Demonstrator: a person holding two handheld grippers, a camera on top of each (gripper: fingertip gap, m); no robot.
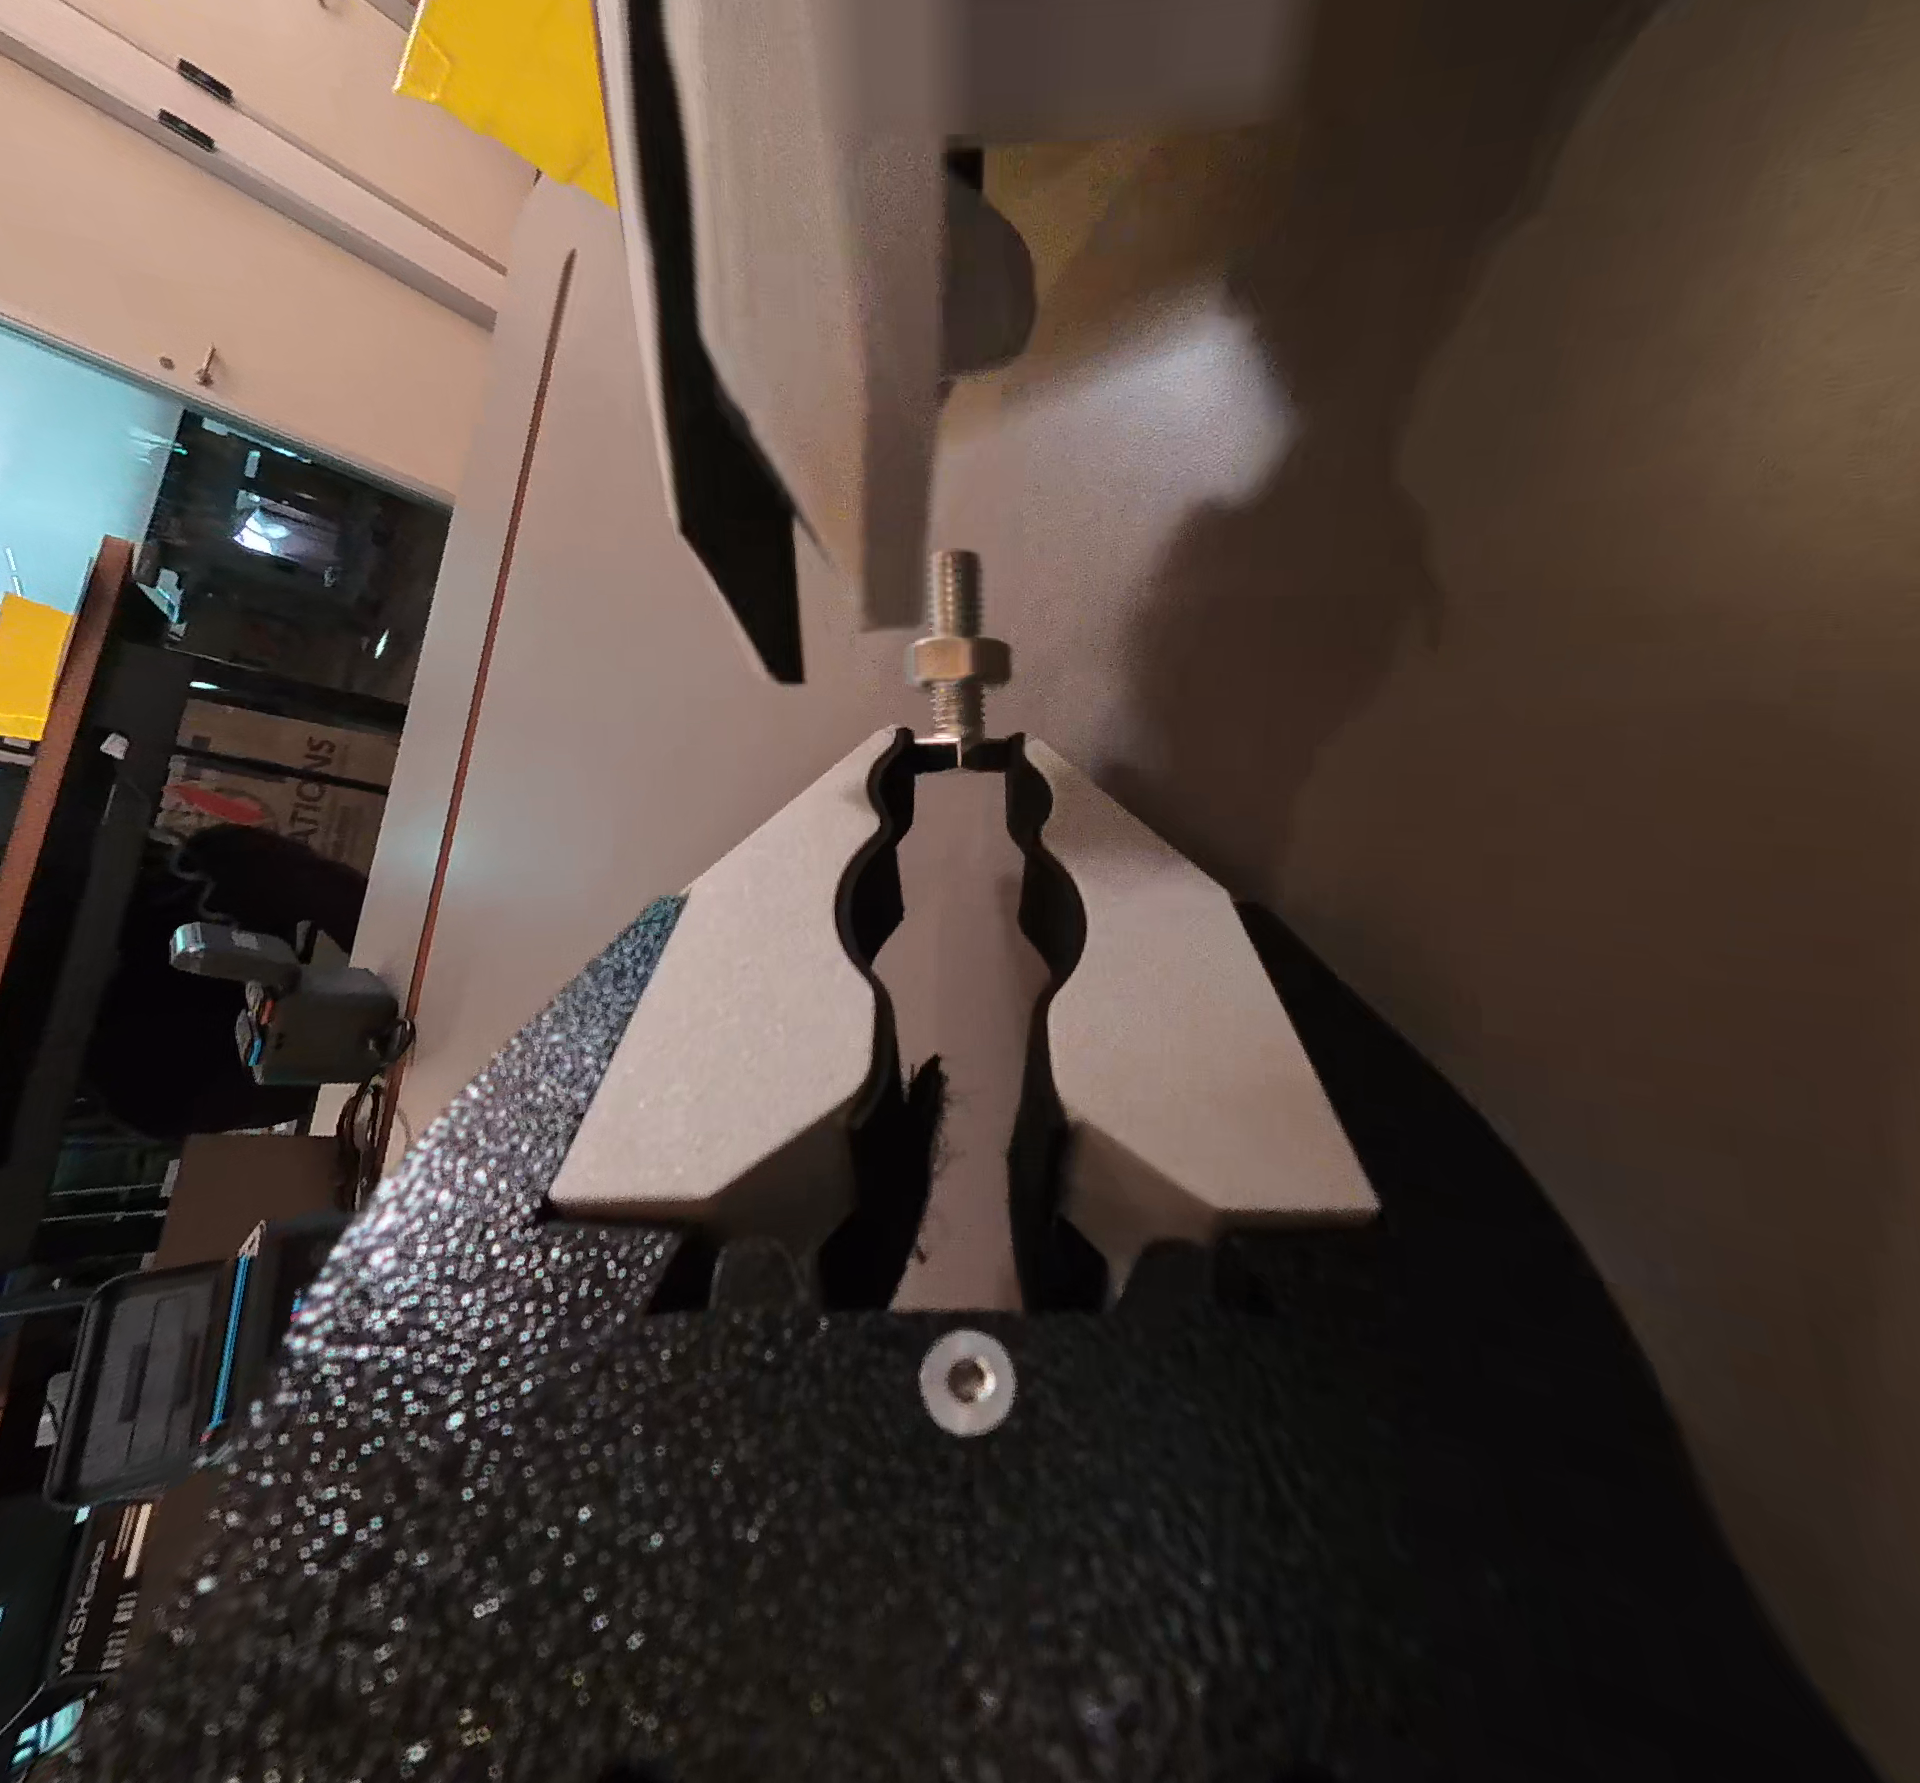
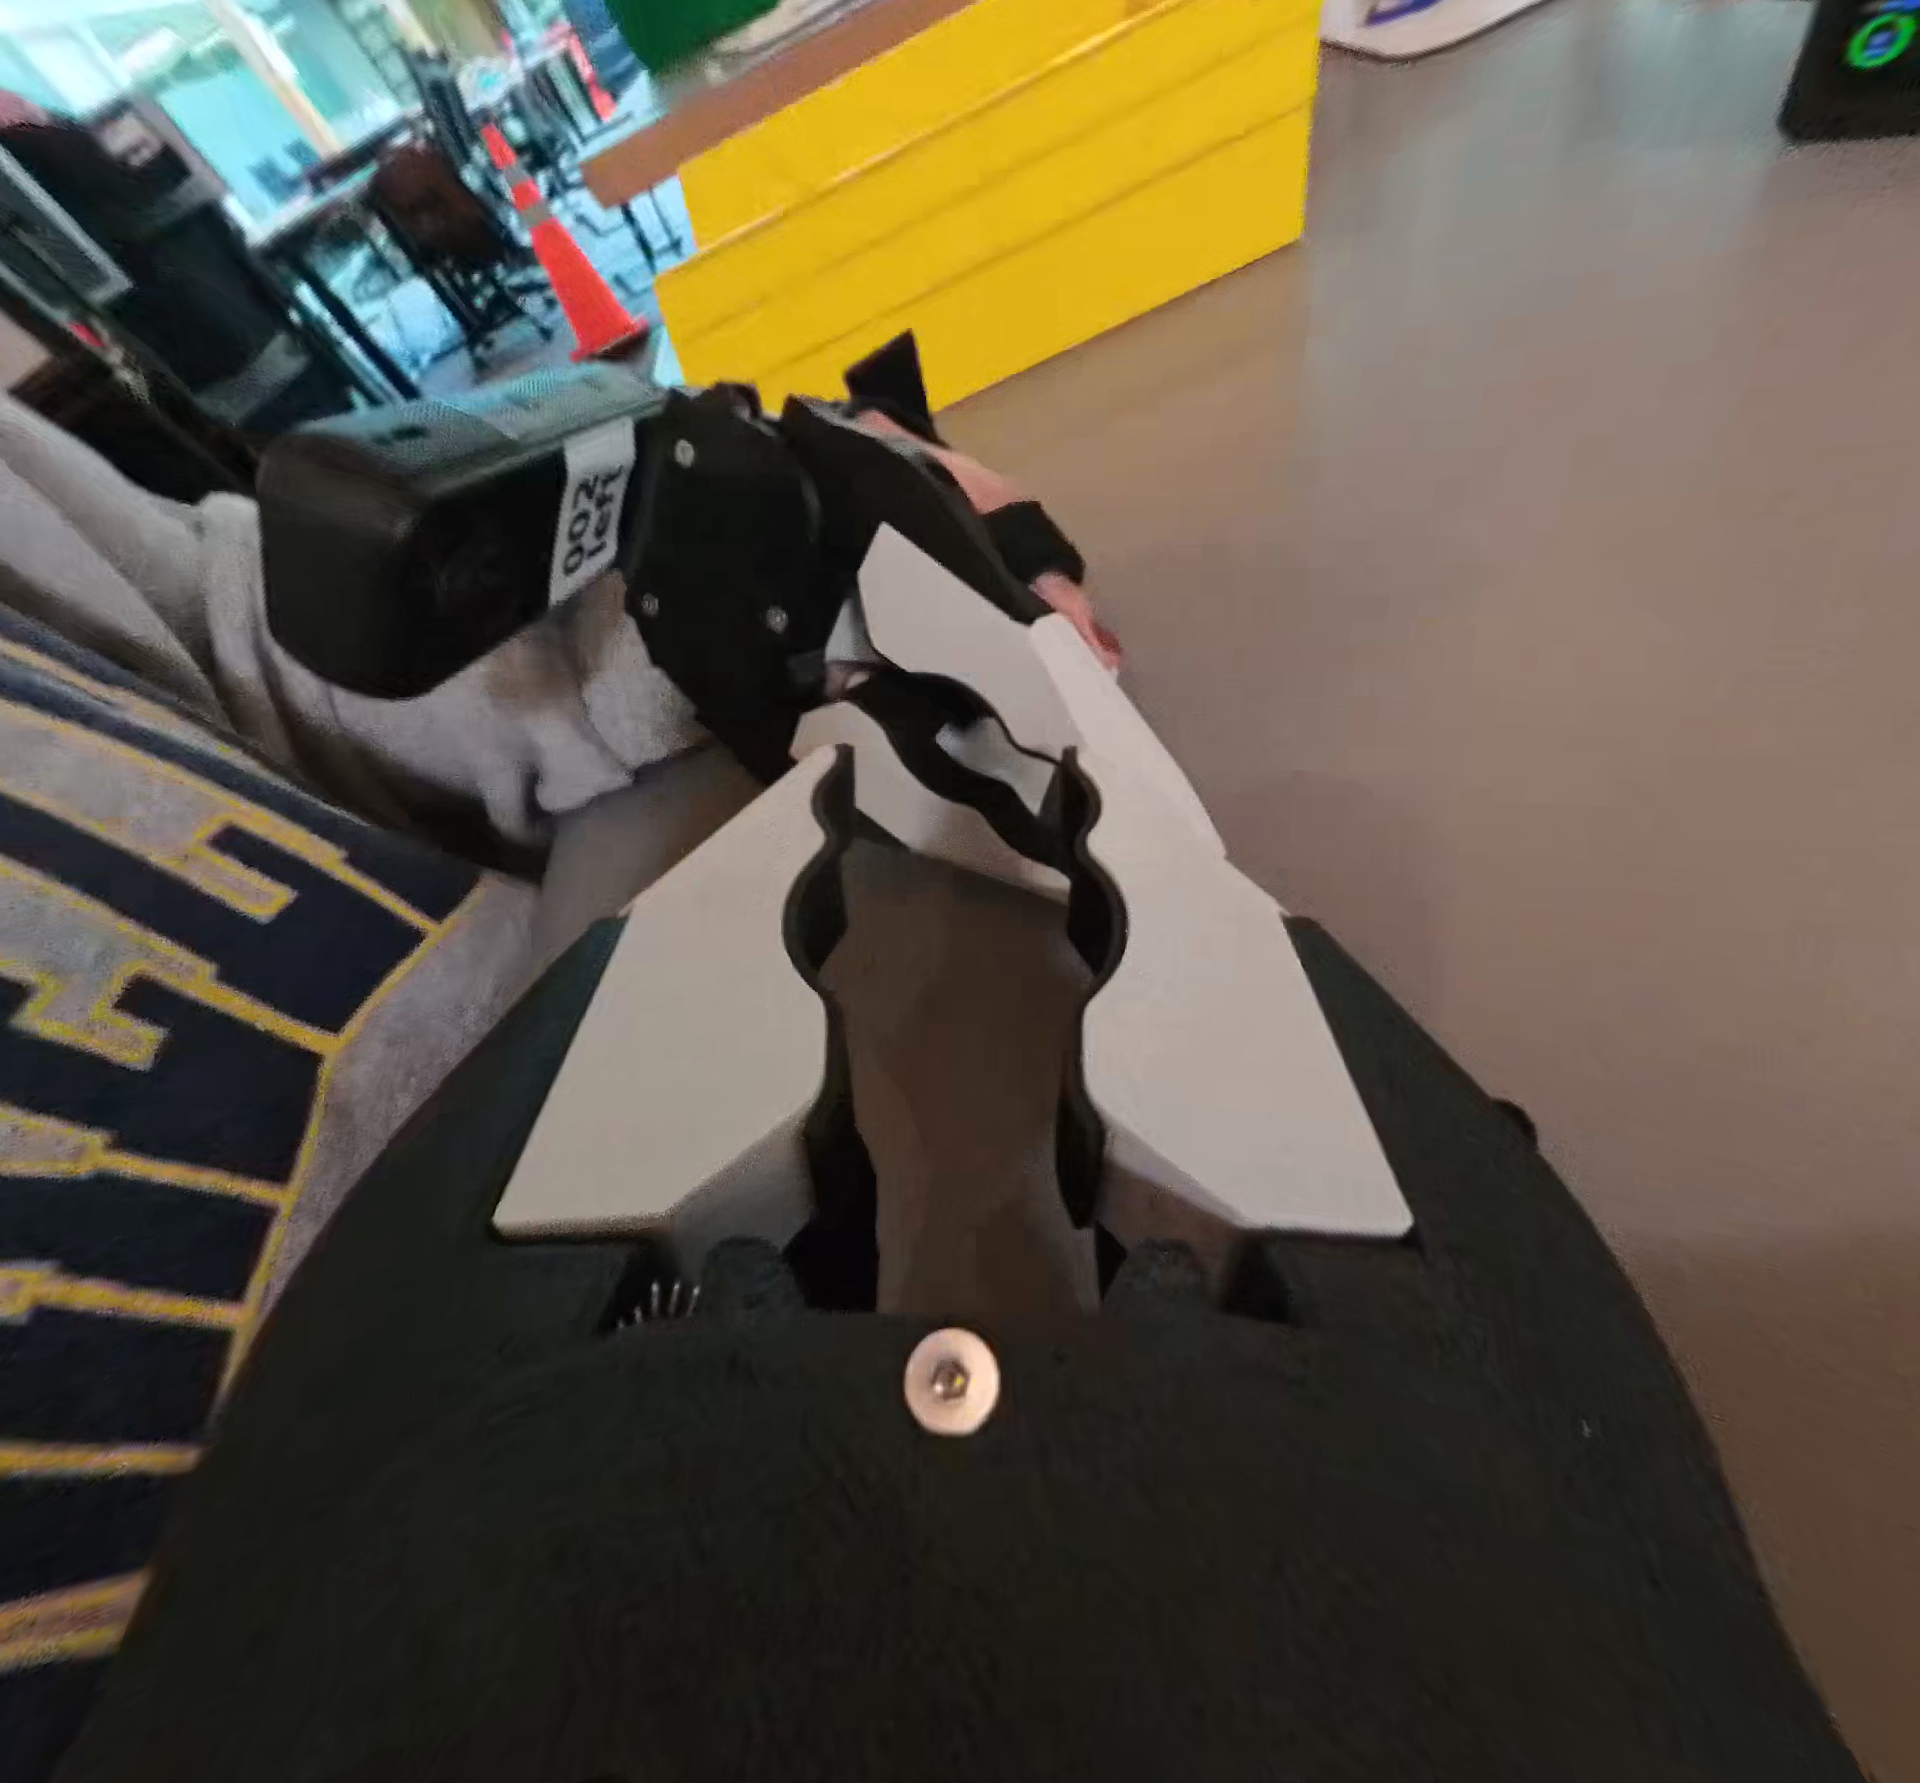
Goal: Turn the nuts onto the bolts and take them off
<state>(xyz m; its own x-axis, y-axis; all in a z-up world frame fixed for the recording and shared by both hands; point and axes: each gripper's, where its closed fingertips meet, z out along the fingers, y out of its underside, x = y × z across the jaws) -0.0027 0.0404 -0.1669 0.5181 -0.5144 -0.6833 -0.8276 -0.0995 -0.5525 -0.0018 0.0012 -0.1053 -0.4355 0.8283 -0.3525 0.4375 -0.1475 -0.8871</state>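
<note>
Left gripper (image 1: pixel 958 746): tips closed on the head end of a bolt (image 1: pixel 960 590), which stands straight out from them. Nut (image 1: pixel 957 661): threaded partway along the shank, clear of the tips, bare thread beyond it. Right gripper (image 2: pixel 951 762): jaws apart, holding nothing; in the left wrist view its fingers (image 1: pixel 790 383) hang just above the nut, one beside the bolt's end, no contact evident. Surroundings: grey table (image 2: pixel 1558 590), yellow bin (image 2: pixel 997 175) well behind. Risks: the grip on the head is narrow, so sideways pressure from the right fingers could tilt or pop the bolt; a loosened nut could drop and roll.
</note>
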